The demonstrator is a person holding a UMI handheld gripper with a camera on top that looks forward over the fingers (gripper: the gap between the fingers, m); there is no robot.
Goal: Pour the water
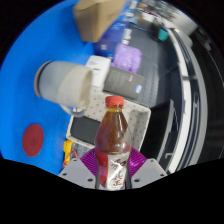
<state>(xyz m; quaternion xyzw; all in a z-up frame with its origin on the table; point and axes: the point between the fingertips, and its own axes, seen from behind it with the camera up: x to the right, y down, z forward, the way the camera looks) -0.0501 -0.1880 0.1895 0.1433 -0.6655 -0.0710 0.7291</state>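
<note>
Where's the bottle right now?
In the gripper view, the bottle stands upright between the fingers, with the white cup just beyond it.

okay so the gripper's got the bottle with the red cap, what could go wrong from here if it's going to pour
The red cap looks still on the bottle, so tipping now would likely pour nothing. The gripper holds the bottle low between its pads, so it may swing or slip when tilted. The white cup lies tilted beyond the bottle, so liquid could miss it.

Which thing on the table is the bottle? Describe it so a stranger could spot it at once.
Start from the blue table. Near its edge, just past a white mug, the bottle stands upright between the gripper jaws, which grip its base. It alone has a red cap and dark amber liquid inside.
</note>
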